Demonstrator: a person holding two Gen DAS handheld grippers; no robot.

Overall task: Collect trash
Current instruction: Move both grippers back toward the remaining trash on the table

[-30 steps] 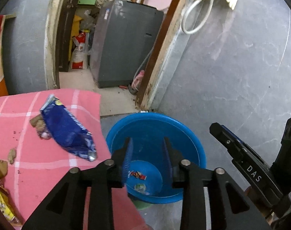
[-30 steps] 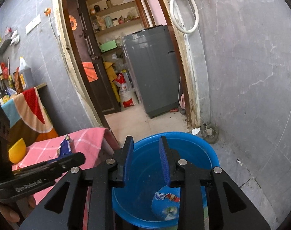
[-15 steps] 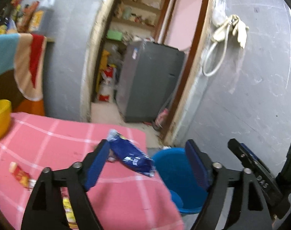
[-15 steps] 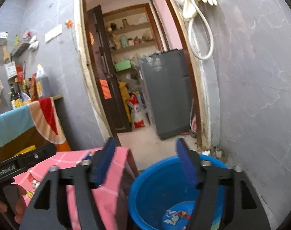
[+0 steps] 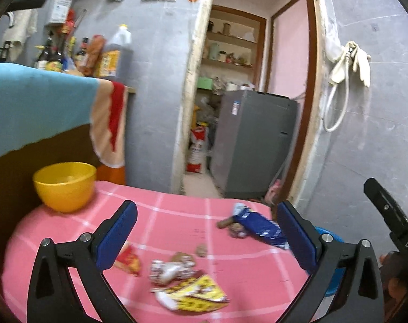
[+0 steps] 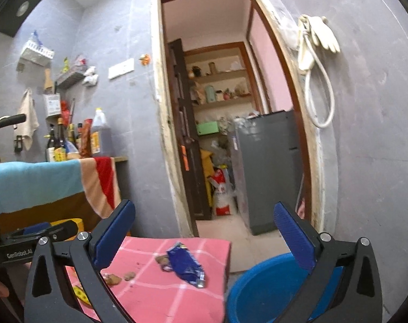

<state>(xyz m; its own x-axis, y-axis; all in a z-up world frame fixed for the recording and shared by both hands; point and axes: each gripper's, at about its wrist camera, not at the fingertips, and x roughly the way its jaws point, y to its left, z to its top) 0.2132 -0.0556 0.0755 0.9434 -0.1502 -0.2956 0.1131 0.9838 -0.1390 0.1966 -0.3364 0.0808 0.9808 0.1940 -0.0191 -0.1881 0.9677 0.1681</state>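
On the pink checked tablecloth [image 5: 163,215] lie a blue snack wrapper [image 5: 260,227] at the far right, a yellow wrapper [image 5: 196,297] and a crumpled silver one [image 5: 169,267] near me, a red packet [image 5: 130,259], and brown scraps [image 5: 201,249]. My left gripper [image 5: 206,231] hovers over the table, open and empty. My right gripper [image 6: 204,231] is also open and empty, held above the table edge; the blue wrapper [image 6: 186,266] lies below it. A blue tub [image 6: 260,288] sits on the floor to the right of the table.
A yellow bowl [image 5: 64,185] stands at the table's back left. Behind it hangs a striped towel [image 5: 42,107] with bottles [image 5: 61,53] above. A doorway leads to a grey appliance [image 5: 252,145]. The right gripper's body [image 5: 389,223] shows at the left view's right edge.
Both grippers have opened wide and lifted from over the blue tub. The left one has swung left over the table, bringing the yellow bowl and more wrappers into view.
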